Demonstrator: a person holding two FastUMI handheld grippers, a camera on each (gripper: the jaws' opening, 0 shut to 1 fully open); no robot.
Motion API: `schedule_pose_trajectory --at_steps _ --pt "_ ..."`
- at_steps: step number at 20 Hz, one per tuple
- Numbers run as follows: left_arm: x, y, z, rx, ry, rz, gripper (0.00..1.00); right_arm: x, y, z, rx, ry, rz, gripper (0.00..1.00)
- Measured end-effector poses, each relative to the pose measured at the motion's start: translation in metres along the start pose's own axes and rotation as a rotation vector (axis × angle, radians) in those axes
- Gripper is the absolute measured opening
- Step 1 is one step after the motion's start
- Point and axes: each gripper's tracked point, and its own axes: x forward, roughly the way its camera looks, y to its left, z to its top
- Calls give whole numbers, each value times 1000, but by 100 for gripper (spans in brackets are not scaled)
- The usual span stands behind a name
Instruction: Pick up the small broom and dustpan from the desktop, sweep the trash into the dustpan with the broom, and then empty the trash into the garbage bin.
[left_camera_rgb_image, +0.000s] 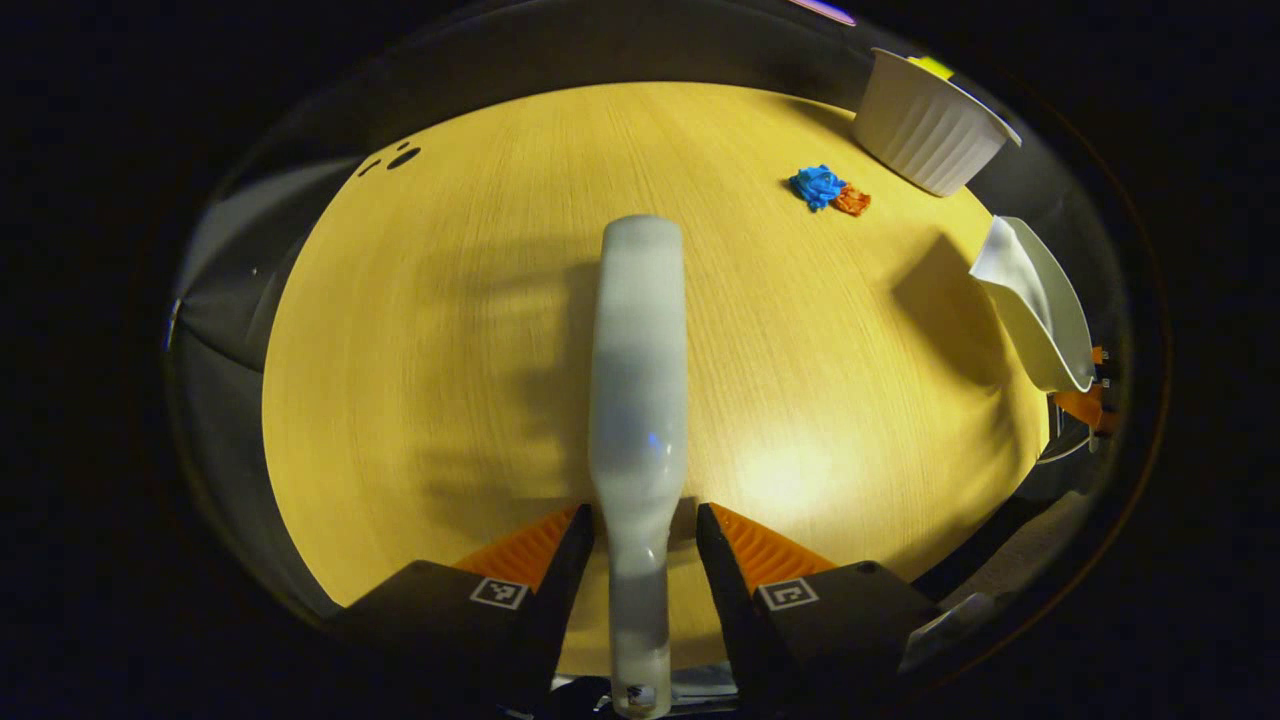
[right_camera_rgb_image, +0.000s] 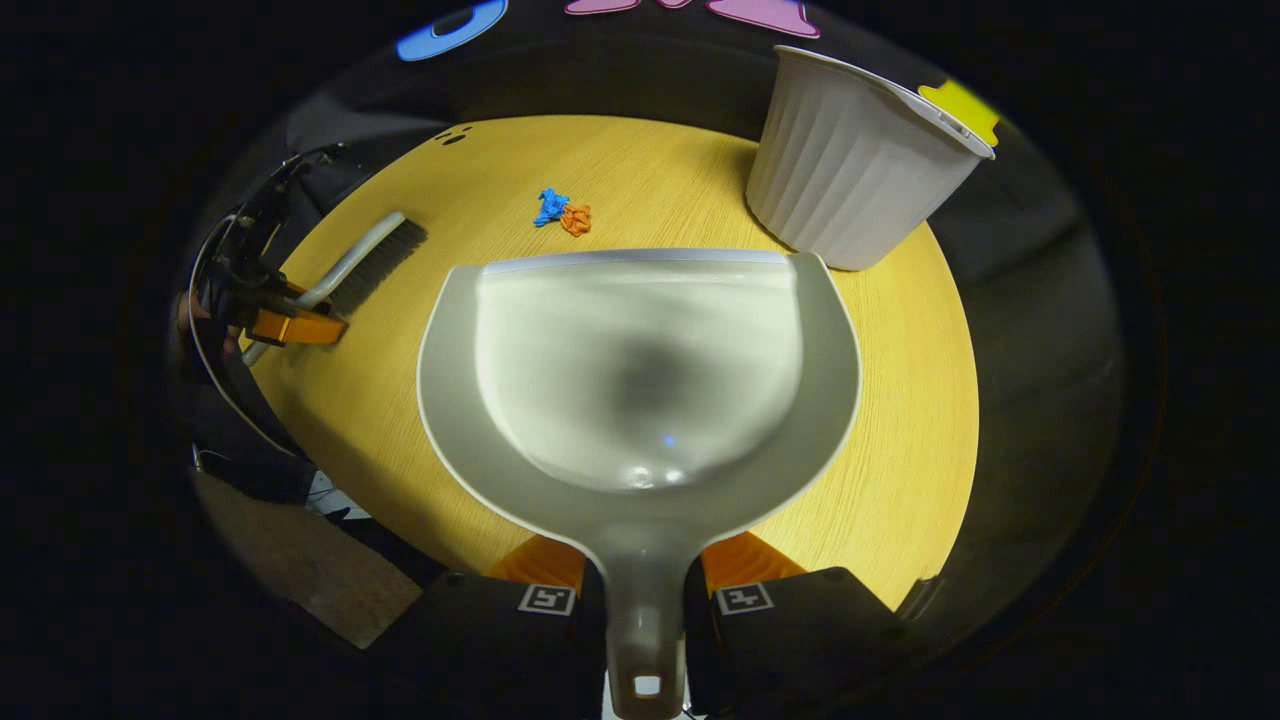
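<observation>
Between our left gripper's (left_camera_rgb_image: 645, 560) fingers we pinch the broom (left_camera_rgb_image: 638, 400) by its handle, which runs toward 12 o'clock over the desktop (left_camera_rgb_image: 420, 350). Our right gripper (right_camera_rgb_image: 643, 590) clamps the dustpan (right_camera_rgb_image: 640, 370) handle, pan open ahead. We see the blue and orange trash (right_camera_rgb_image: 562, 212) at 11 o'clock beyond the pan's lip, and the white garbage bin (right_camera_rgb_image: 850, 170) at 1 o'clock.

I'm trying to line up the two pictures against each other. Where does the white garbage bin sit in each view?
Left gripper view: the garbage bin is at the upper right, on the desktop's far edge.
Right gripper view: it stands upper right, just beyond the dustpan's far right corner.
Shared landmark: the blue and orange trash lies left of the bin in both.
</observation>
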Motion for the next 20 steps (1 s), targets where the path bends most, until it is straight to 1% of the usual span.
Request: schedule_pose_trajectory --at_steps 2,3,4,5,6,7,8,9,10,11,12,14,15,16,17,20 --pt "0 2 5 18 -5 7 60 1 -1 3 -9 1 2 32" --pt "-2 2 7 23 -9 7 53 1 -1 4 -15 3 3 32" --pt "0 4 9 23 -8 14 51 2 -2 7 -23 5 6 36" --pt "2 3 9 17 6 19 40 3 -1 9 -35 10 11 32" --pt "0 0 10 9 12 11 30 5 1 11 -55 18 22 36" --pt "-4 -3 18 6 -2 -1 27 4 2 13 -85 29 37 36" --pt "-10 -1 28 8 -28 -1 26 3 3 14 -119 44 48 36" --pt "-14 2 43 19 -61 8 25 3 3 17 -150 59 56 31" --pt "-15 2 61 36 -89 18 25 4 3 19 -178 73 65 36" --pt "-17 2 77 52 -107 21 25 4 3 21 -200 89 73 31" --pt "-16 -1 93 66 -120 19 25 6 4 22 -217 107 80 36" --pt "-12 -9 123 109 -140 18 24 11 5 20 -240 159 94 36" --pt "-9 -14 138 138 -149 23 25 13 6 18 -243 187 100 36" --pt "-7 -19 150 167 -156 29 25 16 6 16 -249 204 104 40" --pt "-5 -25 162 193 -157 34 25 19 4 16 -255 217 103 36" --pt "-3 -44 187 248 -146 20 24 28 1 16 -272 240 101 36"
